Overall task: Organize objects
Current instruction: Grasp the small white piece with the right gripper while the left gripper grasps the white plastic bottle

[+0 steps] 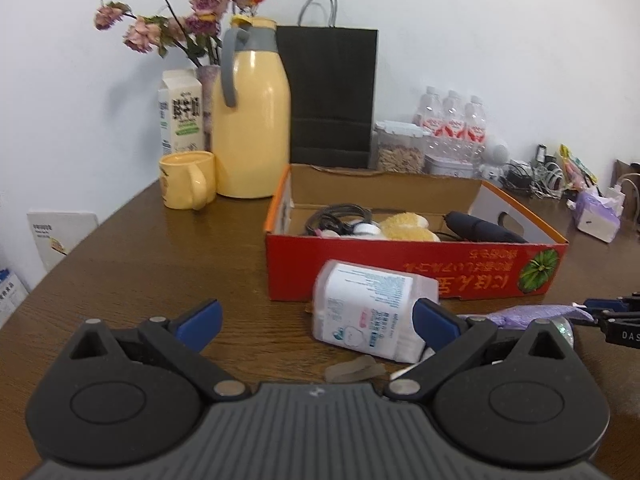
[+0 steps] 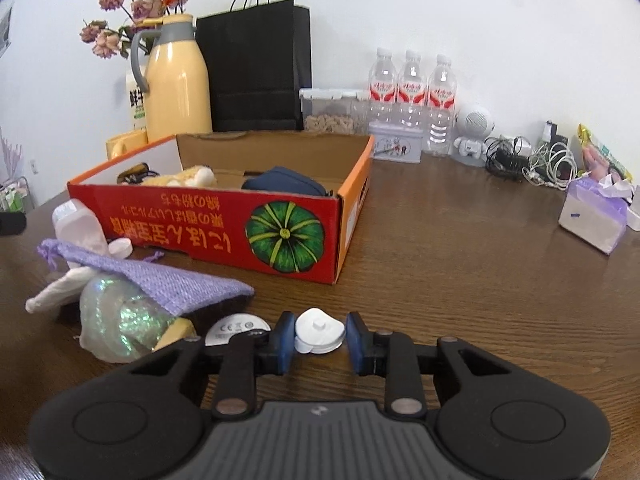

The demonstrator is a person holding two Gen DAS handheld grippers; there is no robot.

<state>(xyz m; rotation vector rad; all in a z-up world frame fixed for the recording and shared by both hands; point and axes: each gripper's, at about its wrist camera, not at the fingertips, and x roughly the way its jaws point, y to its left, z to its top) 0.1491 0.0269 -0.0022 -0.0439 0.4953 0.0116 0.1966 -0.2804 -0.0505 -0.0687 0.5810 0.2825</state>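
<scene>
On the surface (image 2: 460, 248) before the red box (image 2: 224, 216), our right tool (image 2: 320, 334) seemingly pinches the white disc (image 2: 319, 336); left tool (image 1: 318, 322) gapes empty. Next, we lift it boxward.

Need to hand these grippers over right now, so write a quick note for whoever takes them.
Left gripper: open, fingers empty, white bottle lying on the table just ahead.
Right gripper: fingers appear closed on a small white disc, low over the table.
Done: red box already holds cables, a yellow plush and a dark blue case.
Left: disc, bottle, purple pouch and glittery bag are outside the box, in front of it.
</scene>
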